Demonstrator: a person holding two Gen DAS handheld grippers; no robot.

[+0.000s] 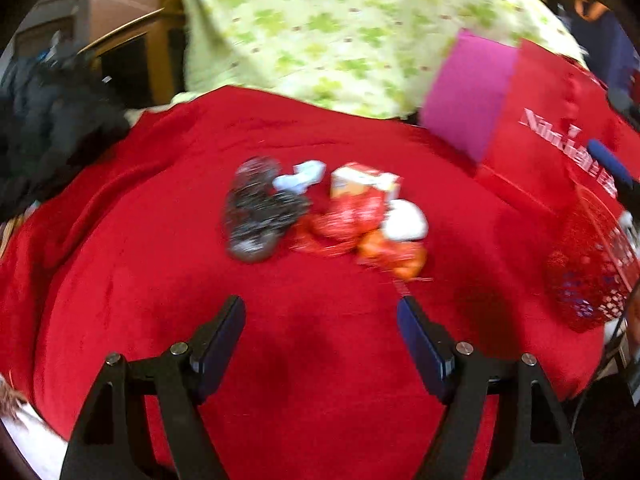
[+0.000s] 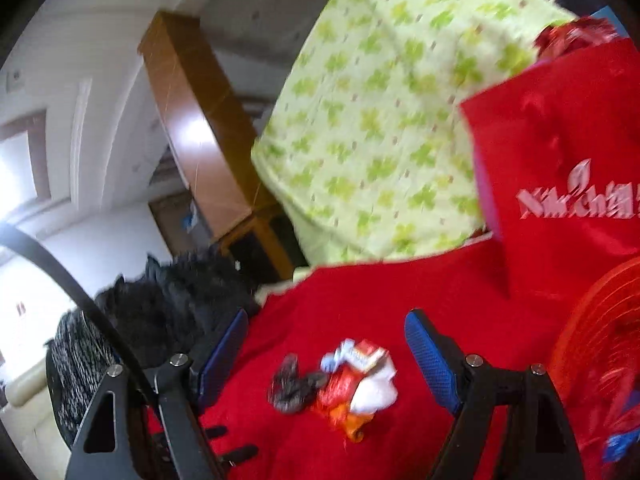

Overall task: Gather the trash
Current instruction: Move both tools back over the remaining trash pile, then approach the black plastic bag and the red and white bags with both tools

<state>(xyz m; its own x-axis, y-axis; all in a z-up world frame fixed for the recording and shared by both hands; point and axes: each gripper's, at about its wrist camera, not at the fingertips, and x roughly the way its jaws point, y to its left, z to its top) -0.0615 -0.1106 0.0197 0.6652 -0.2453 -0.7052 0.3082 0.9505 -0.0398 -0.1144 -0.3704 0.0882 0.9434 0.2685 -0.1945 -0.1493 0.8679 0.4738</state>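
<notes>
A small pile of trash lies on the red blanket [image 1: 140, 280]: a dark crumpled wrapper [image 1: 256, 212], a pale blue scrap [image 1: 302, 176], a red and white carton [image 1: 360, 180], a red wrapper [image 1: 352, 216], a white wad [image 1: 404, 220] and an orange wrapper [image 1: 396, 256]. My left gripper [image 1: 322, 308] is open and empty, just short of the pile. My right gripper [image 2: 326, 322] is open and empty, above the same pile [image 2: 340, 384]. A red mesh basket [image 1: 588, 276] stands at the right, also in the right wrist view [image 2: 592, 344].
A red bag with white lettering [image 1: 560, 128] and a magenta panel [image 1: 468, 96] stands behind the basket. A green-patterned quilt [image 1: 340, 28] rises at the back. Dark fluffy cloth [image 1: 52, 120] lies at the left, with wooden furniture [image 2: 192, 120] behind.
</notes>
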